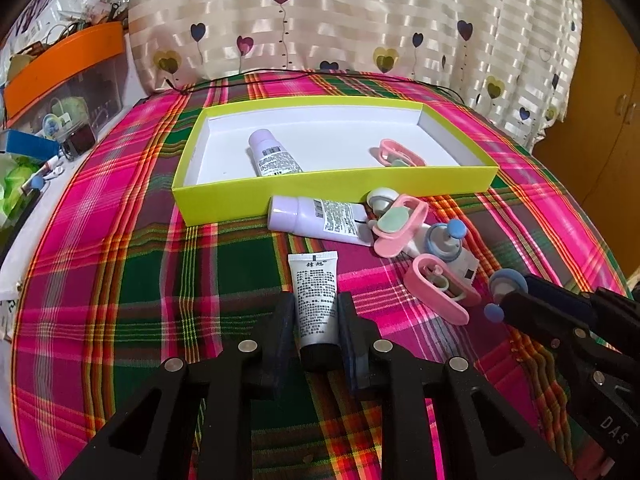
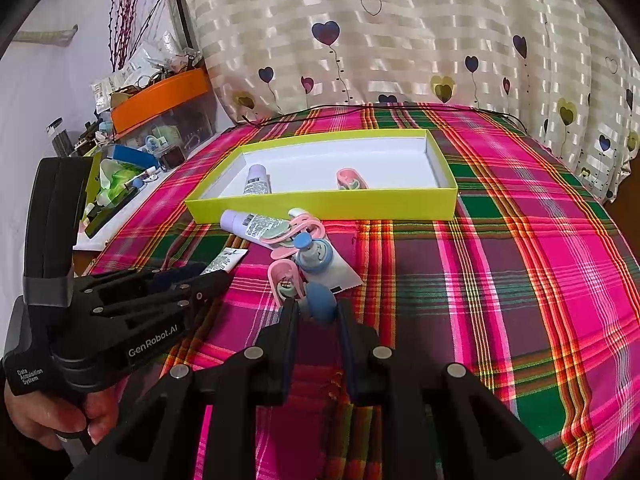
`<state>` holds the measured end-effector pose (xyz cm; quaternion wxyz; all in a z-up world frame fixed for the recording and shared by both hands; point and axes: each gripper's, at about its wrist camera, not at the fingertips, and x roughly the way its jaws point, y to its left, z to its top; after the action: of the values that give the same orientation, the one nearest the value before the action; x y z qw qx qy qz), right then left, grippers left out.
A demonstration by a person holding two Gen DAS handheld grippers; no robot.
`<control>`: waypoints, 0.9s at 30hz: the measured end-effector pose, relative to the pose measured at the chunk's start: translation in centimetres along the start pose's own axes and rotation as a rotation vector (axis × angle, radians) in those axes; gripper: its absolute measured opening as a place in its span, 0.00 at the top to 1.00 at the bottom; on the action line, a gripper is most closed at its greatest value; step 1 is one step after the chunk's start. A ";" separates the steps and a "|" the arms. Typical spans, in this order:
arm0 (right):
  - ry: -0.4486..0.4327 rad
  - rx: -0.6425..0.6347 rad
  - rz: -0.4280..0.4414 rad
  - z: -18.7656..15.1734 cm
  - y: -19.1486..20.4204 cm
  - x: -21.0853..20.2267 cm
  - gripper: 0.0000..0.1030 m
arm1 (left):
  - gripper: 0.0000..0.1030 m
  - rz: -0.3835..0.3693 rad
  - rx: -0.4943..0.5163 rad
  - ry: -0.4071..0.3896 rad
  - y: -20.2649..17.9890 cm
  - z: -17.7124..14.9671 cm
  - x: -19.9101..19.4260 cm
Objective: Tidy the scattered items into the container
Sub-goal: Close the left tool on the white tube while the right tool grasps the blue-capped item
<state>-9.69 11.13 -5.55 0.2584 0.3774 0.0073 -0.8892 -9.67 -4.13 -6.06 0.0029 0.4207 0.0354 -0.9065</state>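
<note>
A glossy pink-green plaid cloth (image 1: 120, 280) covers the counter. The left gripper (image 1: 316, 320) pinches a small white printed tube (image 1: 316, 300); the right gripper (image 2: 318, 316) clamps a round blue plastic squeezer (image 2: 321, 302), its body half hidden.

2 lilac tubes: 1 in box (image 1: 275, 157), 1 on cloth (image 1: 316, 219). 1 white tube w/ black cap (image 1: 316, 304). 3 pink clips: 1 in box (image 1: 400, 153), 2 on cloth (image 1: 398, 226) (image 1: 440, 288). 2 blue-capped items: 1 on cloth (image 1: 444, 240), 1 btwn right gripper (image 2: 318, 312) fingers. 1 yellow-green box (image 1: 332, 196). 2 grippers, incl. left gripper (image 1: 316, 320).
</note>
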 end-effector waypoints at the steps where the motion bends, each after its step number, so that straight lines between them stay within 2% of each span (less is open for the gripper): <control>1: -0.001 0.000 0.001 0.0 0.0 0.0 0.81 | 0.78 0.000 0.000 0.000 0.0 0.0 0.0; 27: -0.025 -0.015 0.008 0.2 0.9 -1.2 0.81 | 0.78 0.003 -0.002 -0.053 -0.2 -0.1 -2.9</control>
<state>-8.70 10.88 -4.42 0.2649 0.3645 0.0094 -0.8927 -7.72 -4.04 -3.89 0.0057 0.3965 0.0357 -0.9173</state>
